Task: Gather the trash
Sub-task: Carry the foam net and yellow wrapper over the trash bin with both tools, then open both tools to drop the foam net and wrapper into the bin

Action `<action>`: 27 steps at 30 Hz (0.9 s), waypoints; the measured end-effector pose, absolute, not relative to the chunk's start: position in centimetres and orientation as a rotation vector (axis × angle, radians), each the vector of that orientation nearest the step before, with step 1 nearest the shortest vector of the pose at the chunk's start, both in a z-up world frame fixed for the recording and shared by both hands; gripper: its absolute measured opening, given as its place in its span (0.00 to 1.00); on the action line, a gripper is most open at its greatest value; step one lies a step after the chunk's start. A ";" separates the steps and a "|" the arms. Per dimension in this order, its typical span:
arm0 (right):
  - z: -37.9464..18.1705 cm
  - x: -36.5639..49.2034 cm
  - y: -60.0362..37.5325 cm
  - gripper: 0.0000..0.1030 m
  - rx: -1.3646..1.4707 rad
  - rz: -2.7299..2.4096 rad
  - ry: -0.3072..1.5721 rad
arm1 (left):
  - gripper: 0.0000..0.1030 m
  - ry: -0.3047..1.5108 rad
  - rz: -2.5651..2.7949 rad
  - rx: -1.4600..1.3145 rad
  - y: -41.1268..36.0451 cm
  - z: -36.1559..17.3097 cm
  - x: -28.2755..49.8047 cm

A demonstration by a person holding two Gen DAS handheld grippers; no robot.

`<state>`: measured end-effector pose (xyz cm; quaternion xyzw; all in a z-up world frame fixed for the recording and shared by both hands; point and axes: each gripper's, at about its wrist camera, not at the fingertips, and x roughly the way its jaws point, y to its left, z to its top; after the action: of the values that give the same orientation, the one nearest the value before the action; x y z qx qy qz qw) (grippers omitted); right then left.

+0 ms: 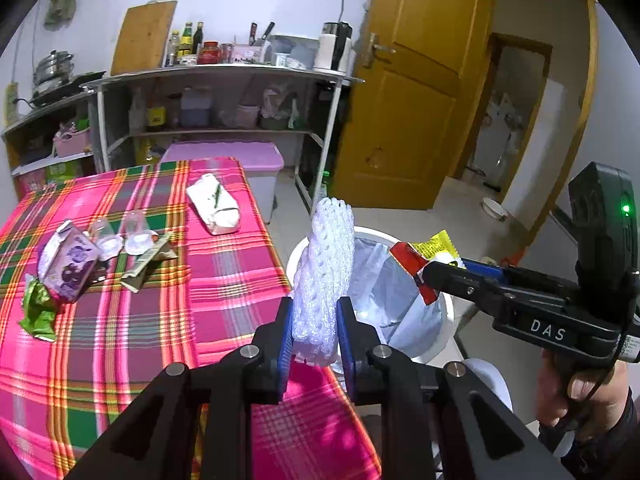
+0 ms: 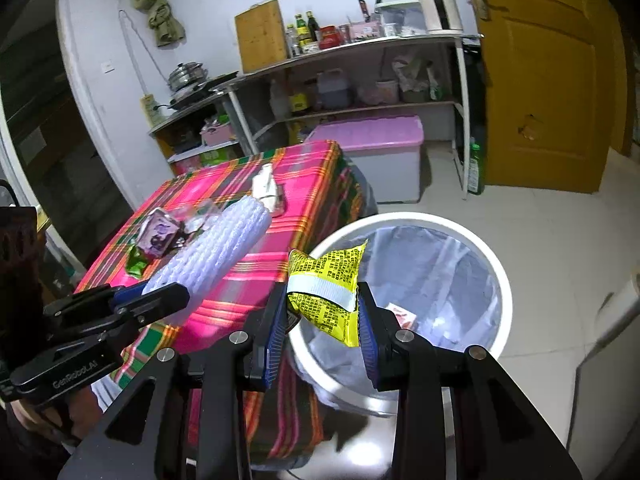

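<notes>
My left gripper (image 1: 316,320) is shut on a white foam net sleeve (image 1: 328,264), which stands up over the table's right edge beside the bin. My right gripper (image 2: 324,316) is shut on a yellow snack wrapper (image 2: 324,292), held above the near rim of the white lined trash bin (image 2: 498,276). The bin (image 1: 400,296) holds a small red-and-white scrap. The left wrist view shows the right gripper (image 1: 430,276) over the bin with the wrapper (image 1: 436,246). The right wrist view shows the left gripper (image 2: 160,294) and sleeve (image 2: 216,252) on the left.
On the pink plaid tablecloth (image 1: 120,352) lie a purple carton (image 1: 70,264), a green wrapper (image 1: 38,312), clear plastic cups (image 1: 120,236), a brown wrapper (image 1: 148,262) and a white packet (image 1: 214,208). Behind stand a pink-lidded storage box (image 1: 240,156), metal shelves (image 1: 224,76) and a wooden door (image 1: 416,92).
</notes>
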<state>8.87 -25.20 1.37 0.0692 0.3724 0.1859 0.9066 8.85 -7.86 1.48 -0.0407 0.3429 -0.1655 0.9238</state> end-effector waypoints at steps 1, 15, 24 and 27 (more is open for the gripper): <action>1.2 9.0 -25.6 0.34 0.147 0.376 0.773 | 0.21 0.707 -0.343 -0.081 -8.1 1.4 9.0; -1.9 11.2 -28.8 0.34 0.198 0.320 0.852 | 0.21 0.800 -0.404 -0.043 -11.9 -1.9 12.7; -4.3 12.9 -29.8 0.37 0.213 0.302 0.916 | 0.21 0.858 -0.418 -0.038 -13.1 -4.1 15.2; -5.0 13.5 -29.9 0.41 0.211 0.296 0.932 | 0.21 0.876 -0.419 -0.042 -13.5 -4.7 16.1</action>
<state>13.46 -29.86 -5.02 0.1011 0.4470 0.1417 0.8774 16.10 -13.50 -4.68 -0.0199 0.4211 -0.2011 0.8842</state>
